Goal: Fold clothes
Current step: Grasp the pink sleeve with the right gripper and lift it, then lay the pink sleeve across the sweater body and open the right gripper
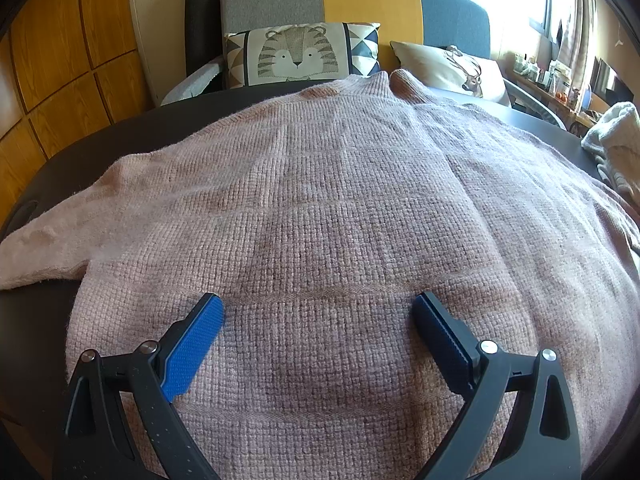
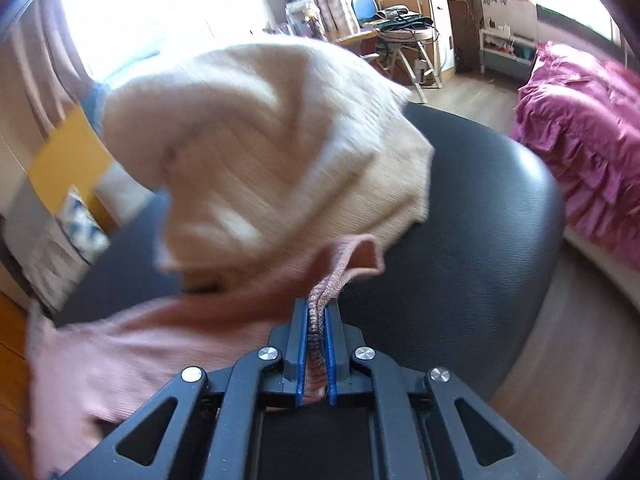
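A: Pink sweater (image 1: 320,208) flat on the black table (image 1: 132,132). Left gripper (image 1: 318,312)?
B: Jaws wide apart, over the sweater's hem, nothing held.
A: Right gripper (image 2: 319,316)?
B: Clamped on a sweater fold; cream garment (image 2: 256,152) just behind it.

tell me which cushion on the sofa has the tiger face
The left cushion, with the striped tiger face and triangle borders; the right cushion shows a deer.
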### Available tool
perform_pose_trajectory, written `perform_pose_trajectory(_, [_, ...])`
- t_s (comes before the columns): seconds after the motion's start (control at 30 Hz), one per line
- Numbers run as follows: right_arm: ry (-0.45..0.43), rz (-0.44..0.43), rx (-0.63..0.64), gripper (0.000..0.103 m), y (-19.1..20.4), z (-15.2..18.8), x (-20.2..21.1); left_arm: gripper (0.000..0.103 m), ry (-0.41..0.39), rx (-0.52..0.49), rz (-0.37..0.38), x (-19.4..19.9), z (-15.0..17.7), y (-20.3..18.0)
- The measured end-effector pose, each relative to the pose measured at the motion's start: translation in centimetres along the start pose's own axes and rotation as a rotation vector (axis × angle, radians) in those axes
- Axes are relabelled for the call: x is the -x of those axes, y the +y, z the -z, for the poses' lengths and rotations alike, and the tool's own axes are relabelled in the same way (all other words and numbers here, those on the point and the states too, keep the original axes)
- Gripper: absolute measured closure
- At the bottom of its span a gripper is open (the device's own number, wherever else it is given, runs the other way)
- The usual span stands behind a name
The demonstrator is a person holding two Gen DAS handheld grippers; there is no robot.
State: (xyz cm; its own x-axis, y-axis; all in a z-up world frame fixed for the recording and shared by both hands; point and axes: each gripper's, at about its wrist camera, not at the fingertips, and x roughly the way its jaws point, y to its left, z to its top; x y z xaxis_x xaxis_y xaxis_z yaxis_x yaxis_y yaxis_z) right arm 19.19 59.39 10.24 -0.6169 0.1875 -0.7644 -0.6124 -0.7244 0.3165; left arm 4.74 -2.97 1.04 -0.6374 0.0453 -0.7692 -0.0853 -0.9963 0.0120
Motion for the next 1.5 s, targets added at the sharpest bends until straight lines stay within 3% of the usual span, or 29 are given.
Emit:
perform_pose_trajectory(0.23, [-0.036, -0.254, -0.033, 0.097, 7.4, -0.7, 3.8, 0.005, 0.033, 0.012, 0.037, 0.0, -0.7, 0.4])
perform_pose_trajectory(0.5, [-0.007, -0.526, 0.126, 0.097, 22.5, -0.4, 5.2, 0.005, -0.034, 0.059, 0.120, 2.2, -2.1, 1.5])
perform_pose_trajectory(0.73, [0.132, -0.712, 0.292, 0.097, 36.5, 6.5, 3.2, 0.005, -0.031, 0.024, 0.128, 2.2, -2.6, 1.6])
perform_pose_trajectory(0.9, [0.268, -0.750, 0.406, 0.097, 43.3, 14.2, -0.6, 0.005, 0.006, 0.054, 0.155, 1.5, -2.7, 2.2])
perform_pose_trajectory(1.07, [0.430, -0.694, 0.478, 0.097, 45.0, 21.4, -5.3, 0.005, 0.035, 0.109, 0.208, 0.5, -4.3, 1.7])
perform_pose_trajectory(1.2, [0.509, -0.673, 0.536, 0.092, 44.6, 24.5, -7.6, 0.005, 0.058, 0.097, 0.245, -0.7, -5.9, -0.4])
perform_pose_trajectory(1.3, [0.478, -0.712, 0.522, 0.080, 42.8, 23.6, -6.6, 0.005, 0.091, 0.070, 0.268, -2.0, -6.7, -2.2])
perform_pose_trajectory(1.5, [0.293, -0.709, 0.530, 0.080, 37.0, 20.1, -2.3, 0.005, 0.123, 0.090, 0.321, -4.1, -7.8, -4.9])
